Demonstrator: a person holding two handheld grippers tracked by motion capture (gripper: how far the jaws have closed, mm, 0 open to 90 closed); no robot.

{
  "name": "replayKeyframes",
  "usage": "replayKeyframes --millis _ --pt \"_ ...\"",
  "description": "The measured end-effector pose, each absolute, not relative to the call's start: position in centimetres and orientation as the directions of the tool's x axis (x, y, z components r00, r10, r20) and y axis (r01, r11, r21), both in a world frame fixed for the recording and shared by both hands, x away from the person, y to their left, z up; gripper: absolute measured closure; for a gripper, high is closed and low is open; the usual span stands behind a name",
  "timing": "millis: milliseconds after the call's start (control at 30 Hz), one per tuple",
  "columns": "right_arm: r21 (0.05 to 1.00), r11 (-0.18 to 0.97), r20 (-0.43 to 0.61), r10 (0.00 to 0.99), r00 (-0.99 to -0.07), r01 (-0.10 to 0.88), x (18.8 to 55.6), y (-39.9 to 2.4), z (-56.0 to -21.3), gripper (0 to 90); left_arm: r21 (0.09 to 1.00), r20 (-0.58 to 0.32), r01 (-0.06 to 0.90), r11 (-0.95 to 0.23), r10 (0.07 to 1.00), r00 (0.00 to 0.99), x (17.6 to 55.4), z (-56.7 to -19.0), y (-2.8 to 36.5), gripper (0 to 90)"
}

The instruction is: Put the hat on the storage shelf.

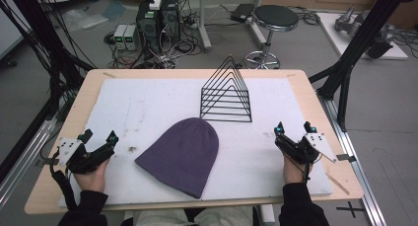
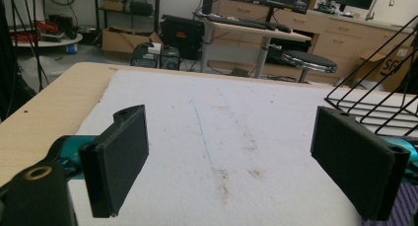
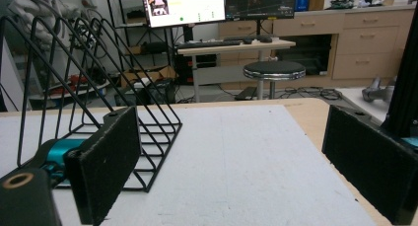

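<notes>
White foam mat [image 1: 148,102] is covering most of one wooden table [image 1: 84,95], wood showing along every edge. Left gripper [image 1: 101,137] is sitting near the mat's left edge, jaws spread wide, holding nothing. One purple ribbed knit beanie [image 1: 181,154], dome-shaped, is lying flat at centre front, well apart from both grippers. One black wire rack [image 1: 226,95] with triangular dividers is standing behind it. Right gripper [image 1: 295,128] is resting near the right edge, jaws wide apart, gripping nothing, bare mat lying ahead.
</notes>
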State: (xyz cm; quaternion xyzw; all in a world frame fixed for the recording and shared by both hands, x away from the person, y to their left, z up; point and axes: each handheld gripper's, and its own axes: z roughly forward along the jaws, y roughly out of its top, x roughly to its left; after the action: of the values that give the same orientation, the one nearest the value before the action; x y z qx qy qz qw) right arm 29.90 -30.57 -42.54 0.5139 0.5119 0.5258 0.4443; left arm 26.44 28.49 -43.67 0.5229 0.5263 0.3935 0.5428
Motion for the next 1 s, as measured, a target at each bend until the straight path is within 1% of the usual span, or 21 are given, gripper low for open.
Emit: replayKeyframes --millis 167,233,267,300,367,433,567,667,700,900,1000 --pt "0.997 -0.055 0.058 0.995 -0.083 0.046 29.9 -30.4 -41.9 7.3 0.981 -0.159 0.130 0.142 0.978 0.134 26.5 -43.7 28.5 14.9" --pt "0.997 -0.053 0.059 0.991 -0.122 0.052 30.2 -30.0 -41.1 7.3 0.981 -0.161 0.130 0.144 0.978 0.132 26.5 -43.7 28.5 14.9" --pt "0.997 -0.053 0.059 0.991 -0.122 0.052 30.2 -30.0 -41.1 7.3 0.981 -0.159 0.130 0.142 0.978 0.133 26.5 -43.7 28.6 14.9" --pt "0.998 -0.030 0.039 0.986 -0.159 0.060 30.4 -29.6 -40.7 7.3 0.981 -0.161 0.127 0.144 0.978 0.132 26.4 -43.6 28.6 15.0" --pt "0.998 -0.014 0.025 0.984 -0.176 0.064 30.5 -29.4 -40.6 7.3 0.982 -0.160 0.126 0.143 0.978 0.132 26.4 -43.6 28.6 15.0" --pt "0.997 0.011 0.006 0.974 -0.228 0.073 30.7 -28.7 -39.9 7.3 0.982 -0.162 0.121 0.146 0.978 0.133 26.5 -43.6 28.6 15.0" --pt "0.996 0.040 -0.015 0.960 -0.278 0.086 31.2 -28.2 -39.1 7.3 0.982 -0.158 0.121 0.142 0.978 0.135 26.5 -43.6 28.6 15.0" --pt "0.993 0.057 -0.022 0.949 -0.316 0.104 31.8 -28.1 -38.3 7.3 0.983 -0.153 0.123 0.136 0.978 0.139 26.5 -43.6 28.4 15.0" --pt "0.993 0.057 -0.022 0.949 -0.316 0.104 31.8 -28.1 -38.3 7.3 0.983 -0.154 0.121 0.137 0.978 0.141 26.5 -43.6 28.4 15.0" --pt "0.983 0.113 -0.043 0.906 -0.421 0.144 33.0 -27.9 -36.3 7.4 0.983 -0.154 0.123 0.137 0.978 0.141 26.5 -43.6 28.5 15.0" --pt "0.977 0.120 -0.023 0.882 -0.471 0.175 33.5 -27.6 -35.6 7.4 0.983 -0.151 0.125 0.134 0.978 0.143 26.5 -43.6 28.4 15.0"
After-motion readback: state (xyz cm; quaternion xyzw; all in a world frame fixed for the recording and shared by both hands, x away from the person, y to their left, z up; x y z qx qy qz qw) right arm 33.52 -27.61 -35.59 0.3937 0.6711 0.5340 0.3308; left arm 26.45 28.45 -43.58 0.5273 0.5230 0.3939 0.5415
